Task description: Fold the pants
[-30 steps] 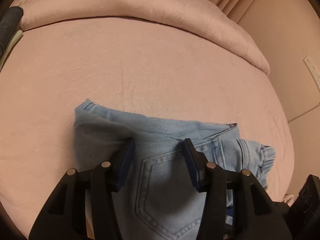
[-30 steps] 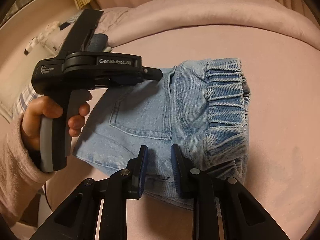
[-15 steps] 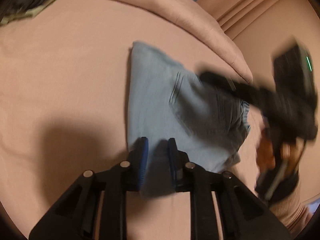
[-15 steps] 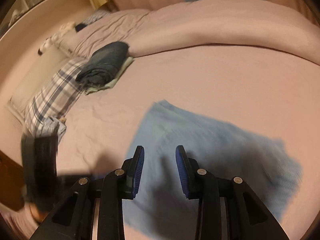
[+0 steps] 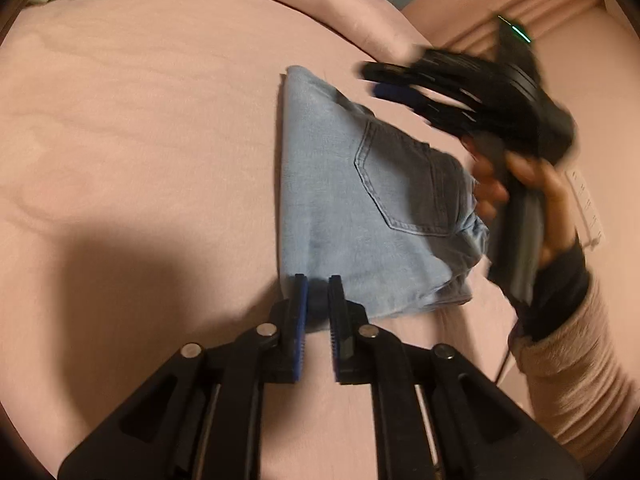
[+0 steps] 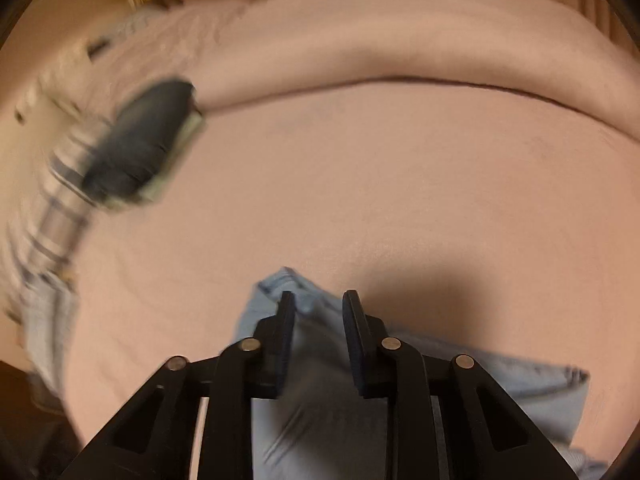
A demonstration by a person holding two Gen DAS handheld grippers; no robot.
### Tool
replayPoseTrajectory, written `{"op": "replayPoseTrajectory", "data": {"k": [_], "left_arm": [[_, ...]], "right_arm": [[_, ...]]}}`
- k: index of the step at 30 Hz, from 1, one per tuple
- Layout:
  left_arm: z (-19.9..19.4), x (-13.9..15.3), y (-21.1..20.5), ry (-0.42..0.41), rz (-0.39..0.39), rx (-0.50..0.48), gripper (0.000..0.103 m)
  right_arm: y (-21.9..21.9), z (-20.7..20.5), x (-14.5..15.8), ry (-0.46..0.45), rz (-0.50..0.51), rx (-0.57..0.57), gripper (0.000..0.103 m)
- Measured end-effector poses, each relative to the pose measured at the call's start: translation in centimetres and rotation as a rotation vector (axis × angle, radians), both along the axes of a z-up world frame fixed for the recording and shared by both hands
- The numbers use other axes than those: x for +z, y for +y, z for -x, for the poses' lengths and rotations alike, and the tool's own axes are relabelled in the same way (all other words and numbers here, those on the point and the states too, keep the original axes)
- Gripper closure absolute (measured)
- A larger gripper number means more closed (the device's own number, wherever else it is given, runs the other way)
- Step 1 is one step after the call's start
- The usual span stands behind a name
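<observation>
Left jaws at folded pants [image 5: 360, 208] corner

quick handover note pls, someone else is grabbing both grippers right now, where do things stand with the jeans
Left gripper: nearly shut at the near edge of the jeans; whether it pinches cloth is unclear.
Right gripper: open, above the jeans, holding nothing.
Jeans: folded into a compact packet, back pocket up, on the pink bed.
Done: the folding, apparently.
Left: probably move the packet to the dark folded clothes.
</observation>
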State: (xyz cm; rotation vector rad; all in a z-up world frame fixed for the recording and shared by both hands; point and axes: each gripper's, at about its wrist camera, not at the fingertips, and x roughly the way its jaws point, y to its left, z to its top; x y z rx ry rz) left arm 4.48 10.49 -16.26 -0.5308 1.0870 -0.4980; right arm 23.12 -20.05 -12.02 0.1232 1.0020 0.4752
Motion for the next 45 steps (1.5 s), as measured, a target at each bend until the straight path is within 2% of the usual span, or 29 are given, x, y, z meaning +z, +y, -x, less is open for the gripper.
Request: {"op": "replayPoseTrajectory", "data": {"k": [1,3,5,8,9,11,17,21,23,28,34,37,40,45], "left_arm": [[0.1,0.0,0.3,0.009,0.003,0.011,0.062],[0.6,0.1,0.9,0.005,0.006,0.050,0.042],[0.9,0.1,1.2,0.009,0.017,0.063,0.042],[0.7,0.1,1.3,0.019,0.025,0.079,0.042],[0.3,0.2,1.0,0.020,0.029,0.080,0.042],[-0.1,0.4,0.9,0.023,0.041,0.085,0.042],[-3.5,-0.2,0.7,0.065,0.108,0.088,0.042],[-4.8,-0.6,0.2,0.098,0.149,0.065,0.042],[-5.1,-0.7,0.0,0.105,0.161,0.057,0.042],[-6.3,-0.9,-0.6,0.101,0.171,0.052,0.039],[-7.9,-0.9,-1.6,0.101,0.164,0.049,0.039],[-8.3,-1.0,-1.7,0.099,0.163,0.042,0.039],[-8.6,-1.0,-1.8,0.098,0.166,0.038,0.032],[-9.0,-0.7,-2.7,0.085,0.135,0.035,0.032]], "right_arm": [[-1.0,1.0,0.6,-0.010,-0.023,0.006,0.071],[-3.4,3.3,1.8,-0.035,-0.050,0.002,0.050],[-6.1,5.4,2.6,-0.053,-0.086,-0.017,0.043],[-11.2,8.4,3.0,-0.056,-0.161,-0.074,0.040],[-10.8,7.6,3.1,-0.050,-0.183,-0.100,0.035],[-13.1,8.7,2.5,-0.042,-0.249,-0.153,0.026],[-16.8,10.5,-2.3,0.115,-0.395,-0.253,0.025],[-17.6,10.4,-5.5,0.226,-0.526,-0.274,0.025],[-16.9,9.8,-6.5,0.259,-0.553,-0.255,0.024],[-15.6,8.4,-7.1,0.260,-0.547,-0.230,0.019],[-15.0,6.9,-6.7,0.241,-0.509,-0.215,0.019],[-15.3,6.4,-6.8,0.238,-0.517,-0.188,0.014],[-14.8,6.0,-6.8,0.232,-0.521,-0.150,0.008],[-12.4,4.9,-6.3,0.206,-0.425,-0.110,0.008]]}}
